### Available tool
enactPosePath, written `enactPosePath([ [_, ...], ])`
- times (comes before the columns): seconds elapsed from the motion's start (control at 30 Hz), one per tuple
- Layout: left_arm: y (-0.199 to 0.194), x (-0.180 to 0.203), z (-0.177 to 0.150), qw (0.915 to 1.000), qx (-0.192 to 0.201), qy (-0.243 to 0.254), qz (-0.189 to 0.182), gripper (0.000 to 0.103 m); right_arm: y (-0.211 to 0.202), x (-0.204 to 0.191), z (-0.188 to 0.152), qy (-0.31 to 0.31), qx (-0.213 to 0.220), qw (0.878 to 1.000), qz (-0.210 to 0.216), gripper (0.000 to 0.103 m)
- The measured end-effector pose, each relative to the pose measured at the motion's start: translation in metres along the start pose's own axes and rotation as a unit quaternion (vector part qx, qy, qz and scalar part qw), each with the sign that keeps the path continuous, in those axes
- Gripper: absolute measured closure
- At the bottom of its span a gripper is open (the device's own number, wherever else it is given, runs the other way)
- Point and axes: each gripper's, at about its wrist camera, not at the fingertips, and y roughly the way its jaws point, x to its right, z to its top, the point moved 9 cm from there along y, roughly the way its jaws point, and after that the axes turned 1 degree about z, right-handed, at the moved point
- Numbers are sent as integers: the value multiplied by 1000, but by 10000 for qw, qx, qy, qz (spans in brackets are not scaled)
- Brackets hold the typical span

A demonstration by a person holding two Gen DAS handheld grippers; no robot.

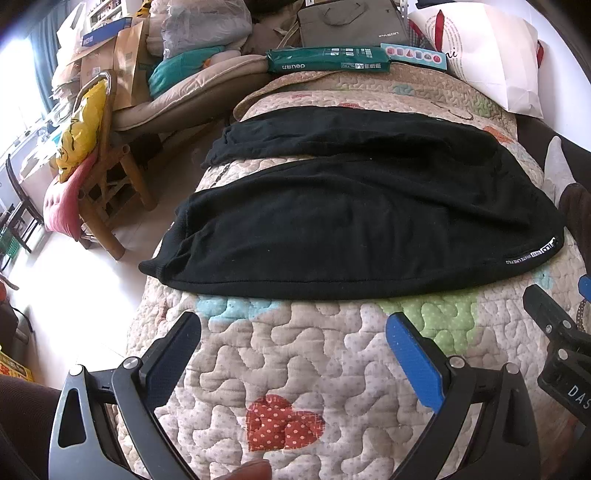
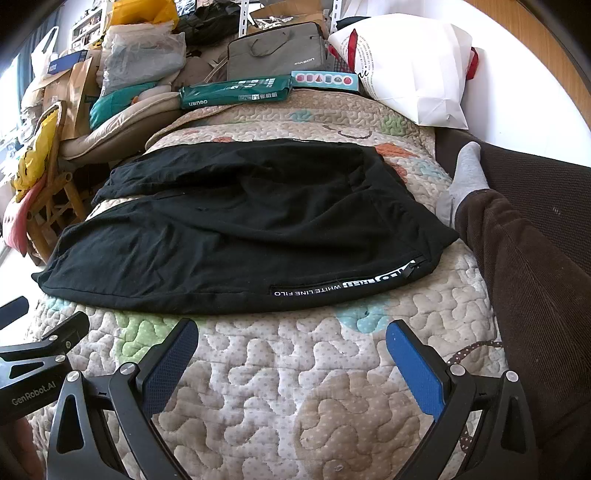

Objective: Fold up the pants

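Black pants (image 1: 351,206) lie spread across a quilted bedspread (image 1: 280,354), legs running to the left and waist to the right, with a white-lettered stripe at the near right edge. They also show in the right wrist view (image 2: 240,229). My left gripper (image 1: 295,332) is open and empty, hovering over the quilt just short of the pants' near edge. My right gripper (image 2: 291,339) is open and empty too, just short of the near edge by the lettered stripe (image 2: 343,286). The right gripper shows at the right edge of the left wrist view (image 1: 561,332).
A person's leg in brown trousers and a grey sock (image 2: 465,177) lies along the right side of the bed. A green box (image 1: 328,64), a grey bag (image 1: 351,22) and a white paper bag (image 1: 495,55) sit at the far end. A wooden chair (image 1: 103,177) stands left of the bed.
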Motion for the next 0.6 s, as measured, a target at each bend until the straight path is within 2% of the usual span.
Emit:
enactPosePath([
  [0.27,2,1,-1,10000,-95,0,-6,3,0,-1,-1,-12,-9,10000,-1,0],
  [0.6,16,4,-14,9987,-488,-105,-92,3,1,-3,-2,-54,-47,10000,-13,0],
])
